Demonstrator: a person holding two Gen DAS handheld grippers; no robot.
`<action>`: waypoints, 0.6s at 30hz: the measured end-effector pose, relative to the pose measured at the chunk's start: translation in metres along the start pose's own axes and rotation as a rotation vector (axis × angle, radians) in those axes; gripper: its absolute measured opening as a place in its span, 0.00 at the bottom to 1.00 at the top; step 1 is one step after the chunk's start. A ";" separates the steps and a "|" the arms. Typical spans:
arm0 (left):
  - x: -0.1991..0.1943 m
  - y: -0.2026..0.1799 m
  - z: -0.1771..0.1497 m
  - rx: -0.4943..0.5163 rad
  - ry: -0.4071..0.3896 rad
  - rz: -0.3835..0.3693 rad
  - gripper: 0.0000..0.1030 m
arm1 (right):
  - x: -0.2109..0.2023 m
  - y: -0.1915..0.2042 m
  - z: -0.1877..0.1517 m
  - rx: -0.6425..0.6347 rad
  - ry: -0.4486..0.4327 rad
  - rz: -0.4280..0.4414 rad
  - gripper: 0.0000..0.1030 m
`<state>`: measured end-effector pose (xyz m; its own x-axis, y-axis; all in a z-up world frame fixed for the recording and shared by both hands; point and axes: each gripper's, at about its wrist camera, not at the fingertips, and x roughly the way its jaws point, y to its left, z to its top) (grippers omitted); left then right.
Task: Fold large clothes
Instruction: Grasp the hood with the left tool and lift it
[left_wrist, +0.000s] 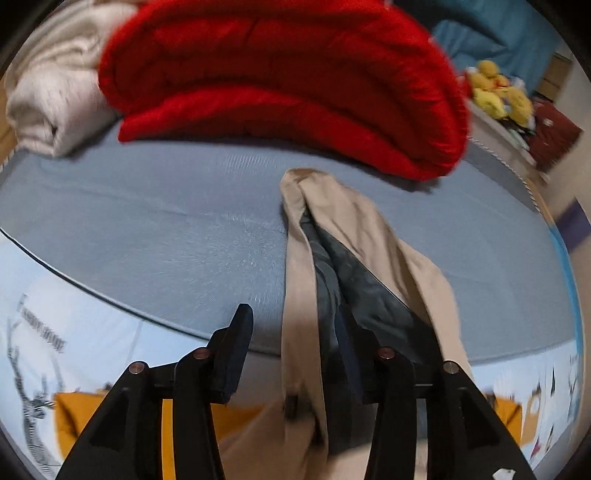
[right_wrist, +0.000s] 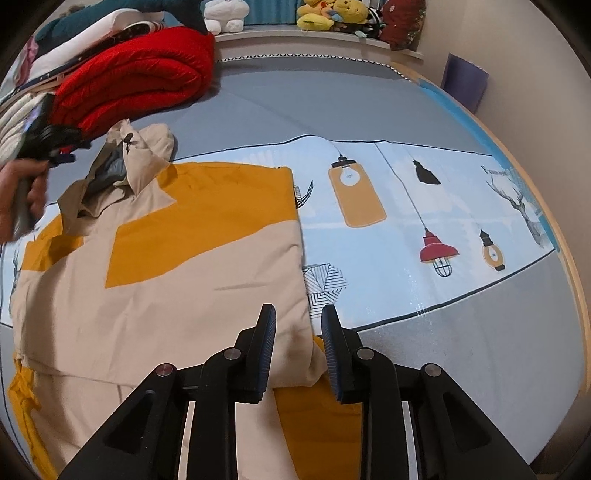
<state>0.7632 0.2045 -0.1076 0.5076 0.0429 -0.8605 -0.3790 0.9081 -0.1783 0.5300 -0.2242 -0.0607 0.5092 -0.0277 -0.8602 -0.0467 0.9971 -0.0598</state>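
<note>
Left wrist: your left tool (left_wrist: 295, 354) is parted, beige jacket (left_wrist: 354, 236) draped loose between the fingers, near the red quilt (left_wrist: 280, 74). Right wrist: your right tool (right_wrist: 298, 350) is parted around the jacket's hem corner, away from the quilt, on the bed (right_wrist: 480, 332).

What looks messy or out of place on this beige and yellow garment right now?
The collar end of the garment is bunched and flipped, showing dark lining, beside the red quilt. The rest lies fairly flat on the bed.
</note>
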 end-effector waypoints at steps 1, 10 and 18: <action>0.008 -0.001 0.004 -0.012 0.011 0.009 0.41 | 0.001 0.000 0.000 -0.001 0.002 0.001 0.26; 0.033 -0.027 0.011 0.117 0.077 0.060 0.02 | 0.003 -0.001 0.003 0.007 0.008 -0.002 0.26; -0.136 -0.078 -0.081 0.497 -0.193 -0.077 0.01 | -0.019 -0.003 0.012 0.034 -0.044 0.032 0.26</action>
<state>0.6607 0.0935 -0.0151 0.6705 0.0023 -0.7419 0.0528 0.9973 0.0507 0.5304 -0.2255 -0.0383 0.5449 0.0066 -0.8385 -0.0346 0.9993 -0.0147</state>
